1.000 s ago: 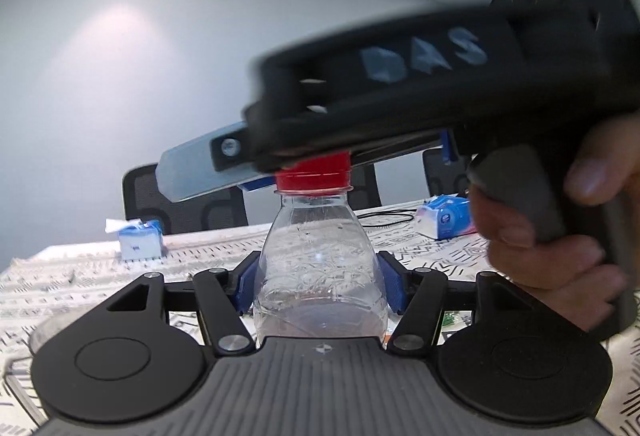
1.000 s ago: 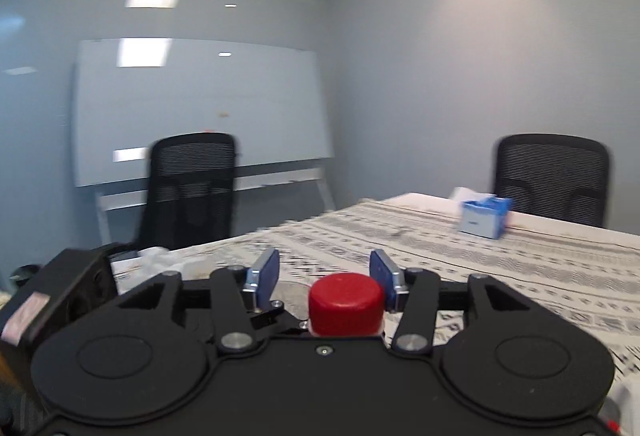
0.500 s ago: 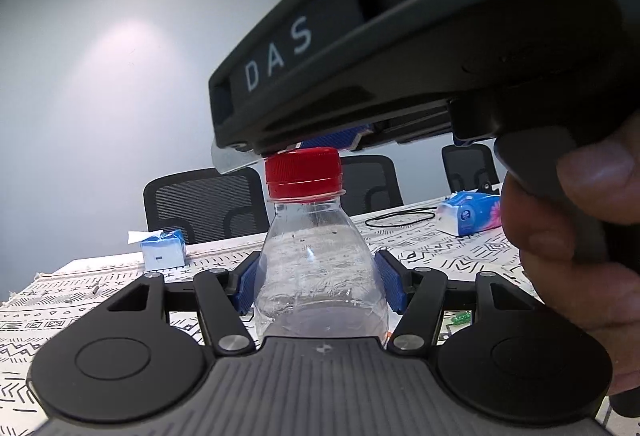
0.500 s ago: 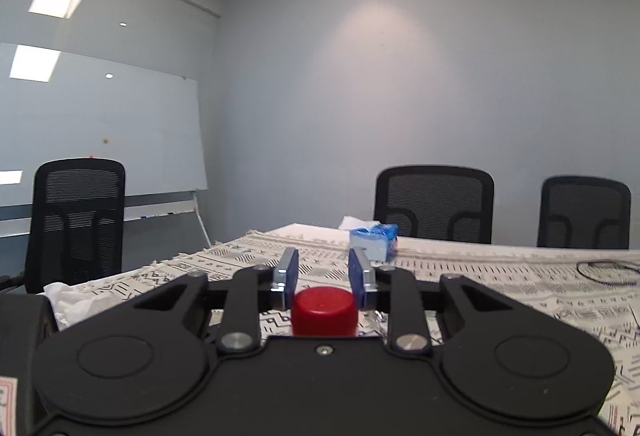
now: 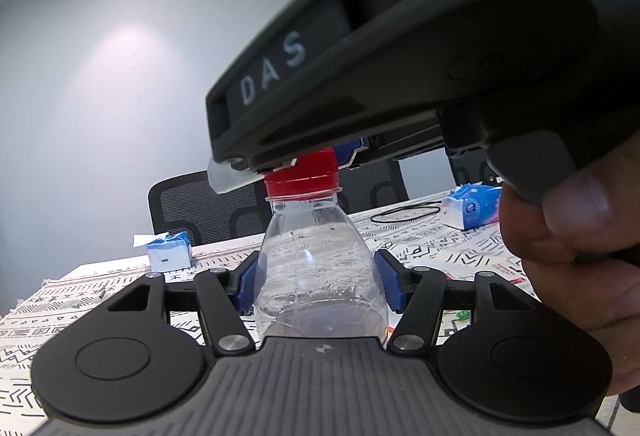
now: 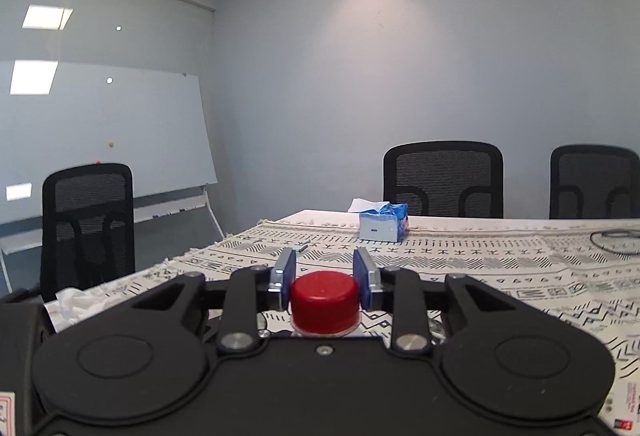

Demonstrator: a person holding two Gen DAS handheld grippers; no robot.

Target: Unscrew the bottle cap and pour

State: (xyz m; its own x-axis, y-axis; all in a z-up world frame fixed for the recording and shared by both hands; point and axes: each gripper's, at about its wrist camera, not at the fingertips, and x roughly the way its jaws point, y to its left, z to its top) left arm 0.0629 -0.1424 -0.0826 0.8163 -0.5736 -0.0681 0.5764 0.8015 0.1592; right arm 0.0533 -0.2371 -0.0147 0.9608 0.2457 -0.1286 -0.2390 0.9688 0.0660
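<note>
A clear plastic bottle point(image 5: 316, 268) with a red cap point(image 5: 306, 173) stands upright on the patterned tablecloth. My left gripper point(image 5: 316, 286) is shut on the bottle's body, blue pads on both sides. My right gripper point(image 6: 324, 278) comes in over the top; in the right wrist view its blue pads press both sides of the red cap point(image 6: 324, 300), so it is shut on the cap. In the left wrist view the right gripper's black body point(image 5: 400, 55) and the hand holding it fill the upper right.
A blue tissue box point(image 5: 168, 256) point(image 6: 382, 222) sits at the table's far side, another tissue pack point(image 5: 472, 209) and a black cable loop point(image 5: 404, 213) at the right. Crumpled white tissue point(image 6: 78, 306) lies at the left edge. Black office chairs point(image 6: 442, 179) and a whiteboard point(image 6: 100, 131) surround the table.
My right gripper has swung around the cap and its jaws have closed from open onto it. The left gripper keeps holding the bottle still.
</note>
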